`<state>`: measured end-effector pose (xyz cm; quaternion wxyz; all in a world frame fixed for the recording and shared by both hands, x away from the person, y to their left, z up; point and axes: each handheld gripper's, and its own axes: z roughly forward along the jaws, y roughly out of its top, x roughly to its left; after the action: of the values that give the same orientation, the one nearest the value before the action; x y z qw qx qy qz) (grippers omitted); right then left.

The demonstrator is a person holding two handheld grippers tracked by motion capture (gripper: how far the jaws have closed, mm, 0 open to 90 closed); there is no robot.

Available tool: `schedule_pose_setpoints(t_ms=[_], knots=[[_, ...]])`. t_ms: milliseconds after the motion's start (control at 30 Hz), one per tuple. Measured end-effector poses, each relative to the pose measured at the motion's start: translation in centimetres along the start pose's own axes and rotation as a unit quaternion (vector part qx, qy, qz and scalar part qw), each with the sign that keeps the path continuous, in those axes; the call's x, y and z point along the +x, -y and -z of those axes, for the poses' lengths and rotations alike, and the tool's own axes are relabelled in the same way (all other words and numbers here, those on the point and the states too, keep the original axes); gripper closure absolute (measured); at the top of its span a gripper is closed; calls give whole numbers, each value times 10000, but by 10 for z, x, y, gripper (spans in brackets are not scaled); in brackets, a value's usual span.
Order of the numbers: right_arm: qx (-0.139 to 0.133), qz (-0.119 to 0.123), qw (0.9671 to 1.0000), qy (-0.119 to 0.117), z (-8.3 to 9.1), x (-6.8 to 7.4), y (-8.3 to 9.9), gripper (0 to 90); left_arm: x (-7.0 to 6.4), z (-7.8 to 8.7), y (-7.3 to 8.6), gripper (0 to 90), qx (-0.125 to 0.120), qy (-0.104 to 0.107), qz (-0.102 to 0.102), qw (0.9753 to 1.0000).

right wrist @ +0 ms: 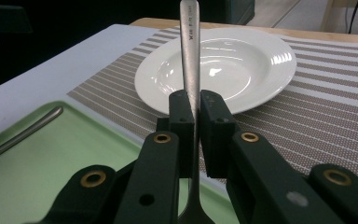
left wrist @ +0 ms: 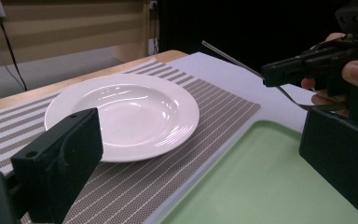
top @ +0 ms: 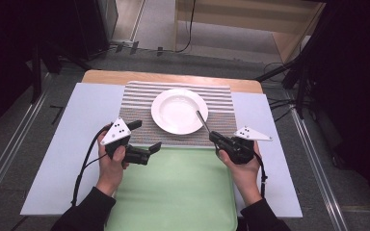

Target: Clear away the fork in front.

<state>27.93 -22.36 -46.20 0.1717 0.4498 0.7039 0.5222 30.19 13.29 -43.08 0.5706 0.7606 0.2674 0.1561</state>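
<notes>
Pale green rectangular tray (top: 183,192) on counter, front of brown striped woven placemat (top: 139,103) w/ round white ceramic plate (top: 179,110). Right gripper (right wrist: 192,112) fingers clenched on slim steel utensil (right wrist: 190,42), handle over plate rim. Left gripper (top: 147,139) released, idle. Step: carry. Next, likely: lower utensil beside plate.

The utensil (right wrist: 189,56)'s head is cut off by the bottom edge.

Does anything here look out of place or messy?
Nothing is spilled or broken. One small oddity: the right gripper holds a utensil by its middle, handle end pointing toward the clean white plate, working end toward the hand.
</notes>
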Motion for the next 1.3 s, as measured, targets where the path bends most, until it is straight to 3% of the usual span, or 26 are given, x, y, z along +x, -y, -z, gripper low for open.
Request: schedule_pose_setpoints(t_ms=[200,467,867,933,1100,1300], knots=[[-20,42,9999,-108,-1,10,1,830,-3,-4,-3,0,-55,77,67,9999],[-71,142,9995,-272,-3,22,2,830,-13,-10,2,0,122,221,45,9997],[-74,389,9980,-491,-8,40,5,830,-18,-17,5,0,229,383,522,9976],[-99,401,9979,-503,-8,43,5,830,-19,-18,4,57,251,297,612,9974],[-172,462,9969,-613,-8,51,5,830,-19,-20,3,133,244,502,966,9938],[-204,538,9957,-730,-8,62,5,830,-19,-23,3,278,307,454,1252,9906]])
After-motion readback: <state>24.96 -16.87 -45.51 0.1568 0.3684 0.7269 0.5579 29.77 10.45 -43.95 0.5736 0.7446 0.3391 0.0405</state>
